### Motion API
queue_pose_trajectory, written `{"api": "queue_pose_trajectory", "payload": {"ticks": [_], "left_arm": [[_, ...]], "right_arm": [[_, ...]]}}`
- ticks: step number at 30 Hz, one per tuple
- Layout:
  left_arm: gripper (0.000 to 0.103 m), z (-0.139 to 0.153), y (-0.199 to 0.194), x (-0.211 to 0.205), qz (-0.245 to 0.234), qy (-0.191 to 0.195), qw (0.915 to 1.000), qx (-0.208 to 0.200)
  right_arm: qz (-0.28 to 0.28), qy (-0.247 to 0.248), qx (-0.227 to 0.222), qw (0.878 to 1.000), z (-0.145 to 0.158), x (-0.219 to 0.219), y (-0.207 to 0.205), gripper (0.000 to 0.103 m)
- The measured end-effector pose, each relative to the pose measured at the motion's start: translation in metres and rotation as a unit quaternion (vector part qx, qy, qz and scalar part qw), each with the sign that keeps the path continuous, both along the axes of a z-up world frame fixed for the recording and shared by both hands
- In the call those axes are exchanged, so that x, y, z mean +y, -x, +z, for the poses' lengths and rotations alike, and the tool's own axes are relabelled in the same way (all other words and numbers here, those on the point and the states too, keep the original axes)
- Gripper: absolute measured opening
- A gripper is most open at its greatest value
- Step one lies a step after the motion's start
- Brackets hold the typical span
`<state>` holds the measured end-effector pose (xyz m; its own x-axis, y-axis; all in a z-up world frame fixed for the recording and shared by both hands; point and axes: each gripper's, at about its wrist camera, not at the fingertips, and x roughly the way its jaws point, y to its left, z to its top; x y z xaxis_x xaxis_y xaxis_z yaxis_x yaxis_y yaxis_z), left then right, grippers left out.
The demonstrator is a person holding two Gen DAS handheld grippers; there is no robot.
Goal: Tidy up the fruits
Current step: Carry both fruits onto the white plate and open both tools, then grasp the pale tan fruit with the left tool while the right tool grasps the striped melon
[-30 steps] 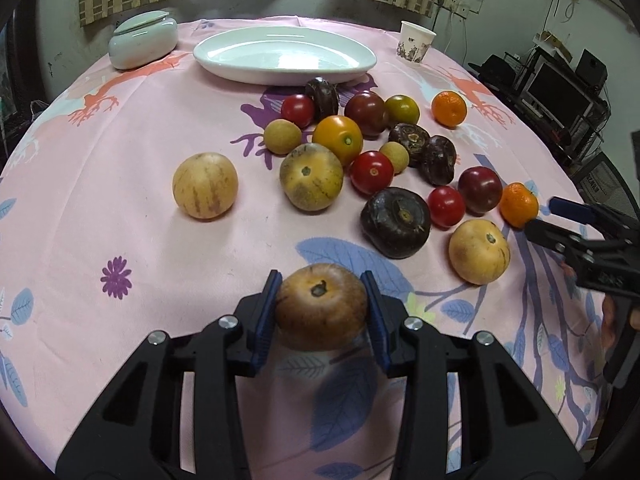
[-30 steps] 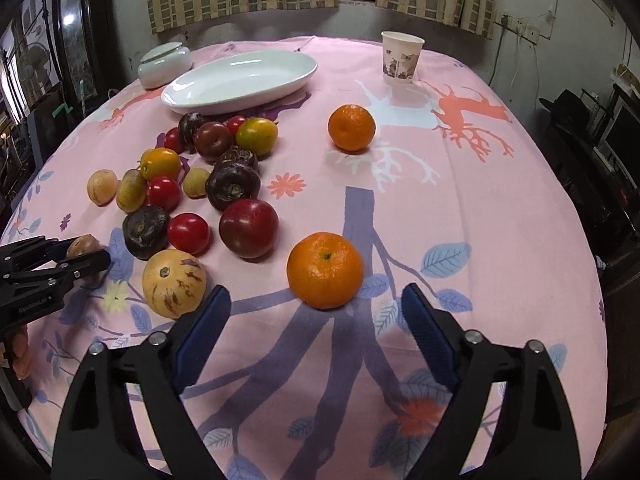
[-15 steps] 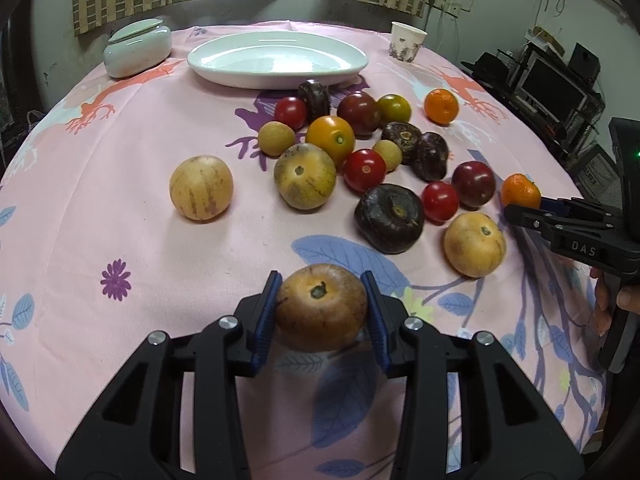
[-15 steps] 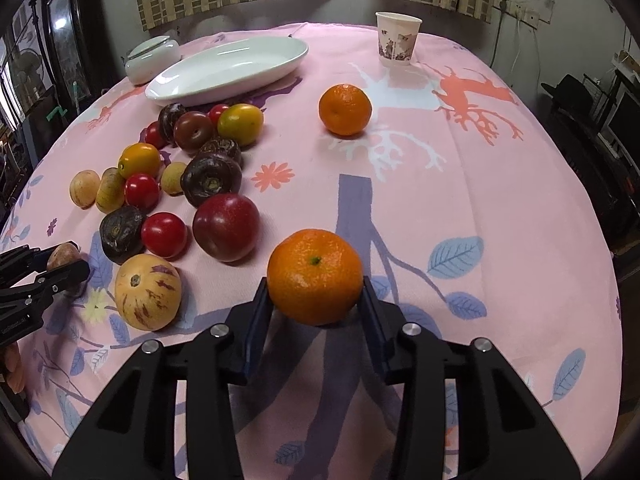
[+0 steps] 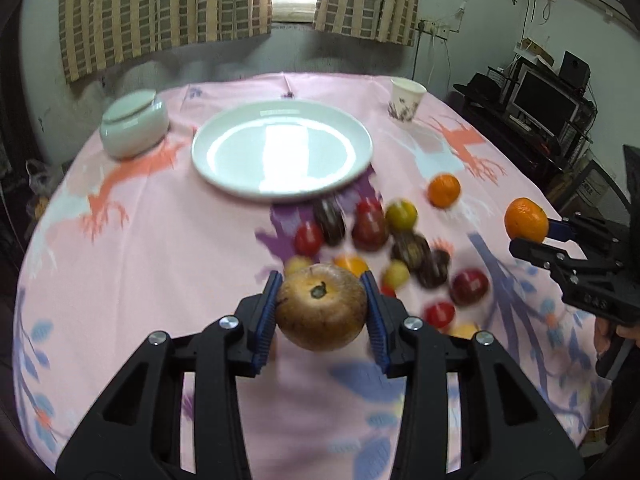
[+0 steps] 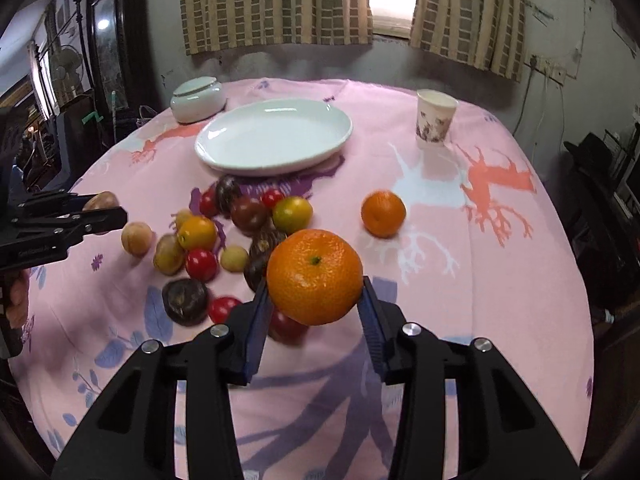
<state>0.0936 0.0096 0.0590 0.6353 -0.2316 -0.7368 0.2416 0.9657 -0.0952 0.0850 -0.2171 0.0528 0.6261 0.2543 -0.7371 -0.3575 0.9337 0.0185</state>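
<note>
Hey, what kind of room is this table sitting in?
Likely a lived-in home room: a pink tablecloth, checked curtains at a window, and a computer monitor off to one side.

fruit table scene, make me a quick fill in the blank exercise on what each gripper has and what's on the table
1. The left gripper is shut on a ____ fruit with a dark stem scar.
2. The right gripper holds an ____ clear of the tablecloth.
3. The white oval plate has ____ fruit on it.
4. The paper cup stands ____.

Missing words: brown; orange; no; upright
</note>
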Motion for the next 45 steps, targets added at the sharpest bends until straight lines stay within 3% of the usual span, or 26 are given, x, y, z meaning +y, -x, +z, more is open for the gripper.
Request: {"api": "queue_pose_trajectory", "payload": {"ticks": [7,12,18,20,21,25,28,30,35,39,45], "left_arm": [[0.040,0.005,-0.116,0.008,0.038,0.022,0.9990,0.000],[0.040,-0.022,-0.182,0.012,0.060,0.007,0.9980,0.019],[0.043,-0.051,-0.229,0.025,0.088,0.005,0.9954,0.037],[0.077,-0.046,-0.226,0.033,0.103,0.026,0.9942,0.017],[0.082,-0.039,-0.219,0.035,0.110,0.030,0.9934,0.001],[0.083,-0.007,-0.181,0.040,0.081,0.033,0.9953,-0.042],[0.097,0.013,-0.141,0.046,0.090,0.026,0.9922,-0.082],[0.098,0.018,-0.113,0.048,0.078,0.028,0.9921,-0.094],[0.099,0.009,-0.052,0.045,0.057,0.003,0.9927,-0.106],[0.099,-0.011,-0.020,0.047,0.059,-0.013,0.9956,-0.072],[0.099,-0.034,0.005,0.062,0.096,-0.013,0.9936,-0.058]], "right_arm": [[0.031,0.013,0.001,0.999,0.009,0.043,-0.120,0.043],[0.037,0.041,0.043,0.998,-0.022,0.081,-0.203,0.043],[0.036,0.082,0.070,0.994,-0.057,0.117,-0.255,0.045],[0.015,0.082,0.068,0.994,-0.058,0.121,-0.264,0.056],[0.005,0.080,0.057,0.995,-0.055,0.120,-0.264,0.064],[-0.002,0.034,0.039,0.999,-0.030,0.101,-0.239,0.064],[-0.013,-0.037,0.016,0.999,-0.008,0.070,-0.191,0.064],[-0.001,-0.069,0.022,0.997,-0.003,0.055,-0.158,0.065],[0.033,-0.060,0.036,0.997,-0.007,0.040,-0.085,0.069],[0.060,-0.048,0.073,0.994,-0.023,0.043,-0.036,0.069],[0.150,-0.053,0.099,0.982,-0.040,0.047,0.020,0.069]]}}
